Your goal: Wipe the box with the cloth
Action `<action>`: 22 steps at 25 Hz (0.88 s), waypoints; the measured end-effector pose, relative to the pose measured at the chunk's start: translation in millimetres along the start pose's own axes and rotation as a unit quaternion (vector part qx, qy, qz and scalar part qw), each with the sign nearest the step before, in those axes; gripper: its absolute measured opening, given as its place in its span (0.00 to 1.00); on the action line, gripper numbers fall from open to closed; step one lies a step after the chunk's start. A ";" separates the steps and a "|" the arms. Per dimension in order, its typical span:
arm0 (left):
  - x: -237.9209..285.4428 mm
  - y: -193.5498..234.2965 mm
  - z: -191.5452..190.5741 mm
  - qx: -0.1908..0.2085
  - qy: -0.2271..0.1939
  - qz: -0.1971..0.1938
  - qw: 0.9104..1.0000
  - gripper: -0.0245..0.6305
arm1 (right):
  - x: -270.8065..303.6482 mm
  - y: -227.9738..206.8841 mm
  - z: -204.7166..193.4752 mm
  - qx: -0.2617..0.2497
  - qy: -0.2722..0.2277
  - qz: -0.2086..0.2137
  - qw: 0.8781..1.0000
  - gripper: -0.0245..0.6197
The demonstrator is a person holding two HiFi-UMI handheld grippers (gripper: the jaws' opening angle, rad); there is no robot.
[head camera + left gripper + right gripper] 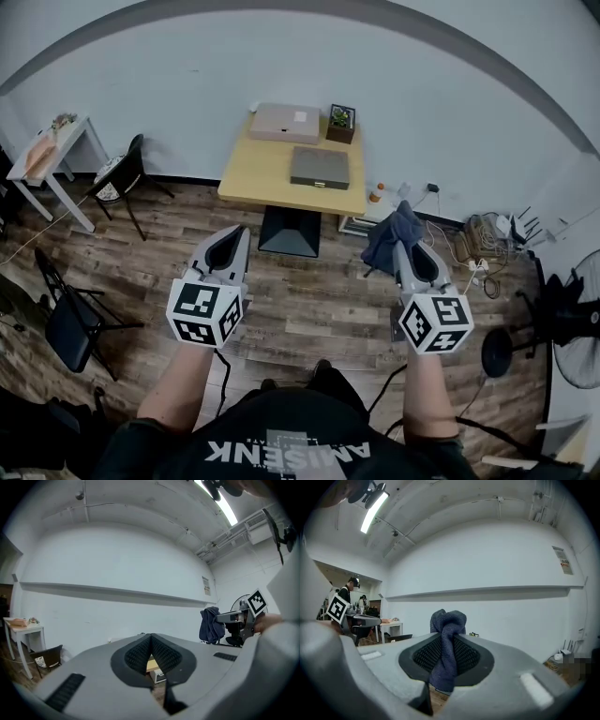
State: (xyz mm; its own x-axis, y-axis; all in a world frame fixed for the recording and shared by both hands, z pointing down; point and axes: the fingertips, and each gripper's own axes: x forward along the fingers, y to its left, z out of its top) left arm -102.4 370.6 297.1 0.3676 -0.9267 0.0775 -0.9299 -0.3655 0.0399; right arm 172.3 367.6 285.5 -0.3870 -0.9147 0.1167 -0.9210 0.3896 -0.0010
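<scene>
Our right gripper (449, 641) clamps the cloth (448, 618), our left gripper (151, 637) is closed empty; next, we reckon, we carry it to the box (320, 168), well apart.

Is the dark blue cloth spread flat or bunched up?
Bunched up: the cloth is a twisted wad, pinched between the jaws of the right gripper.

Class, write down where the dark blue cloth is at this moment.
The cloth is clamped in the right gripper, at the head view's right, held in the air over the wooden floor, short of the table.
</scene>
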 end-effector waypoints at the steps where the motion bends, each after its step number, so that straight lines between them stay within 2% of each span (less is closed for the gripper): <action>1: 0.2 3.1 -1.8 -0.006 -0.001 0.000 1.000 0.04 | 3.2 2.3 -2.4 -0.002 0.005 0.004 1.000 0.15; 10: 52.1 29.4 -5.0 -0.004 0.004 0.022 1.000 0.04 | 79.0 -26.0 -0.9 0.007 -0.001 0.031 1.000 0.15; 13: 86.8 37.1 -0.8 -0.008 0.003 0.026 1.000 0.04 | 118.2 -47.1 5.9 0.006 -0.008 0.044 0.999 0.15; 15: 114.5 34.3 -3.7 0.002 0.019 0.018 1.000 0.04 | 145.7 -66.7 7.7 0.007 -0.010 0.052 0.999 0.15; 18: 154.8 32.7 -9.8 0.011 0.044 0.027 0.999 0.04 | 185.2 -94.1 0.2 0.014 0.004 0.069 0.998 0.15; 22: 212.3 39.1 -2.0 -0.005 0.031 0.042 0.999 0.04 | 236.9 -123.8 0.5 0.009 0.011 0.107 0.994 0.15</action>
State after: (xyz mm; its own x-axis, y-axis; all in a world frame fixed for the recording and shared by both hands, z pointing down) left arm -60.7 159.7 317.1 0.2878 -0.9471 0.1420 -0.9577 -0.2849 0.0403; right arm 194.6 102.7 312.8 -0.5734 -0.8083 0.1335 -0.8183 0.5730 -0.0454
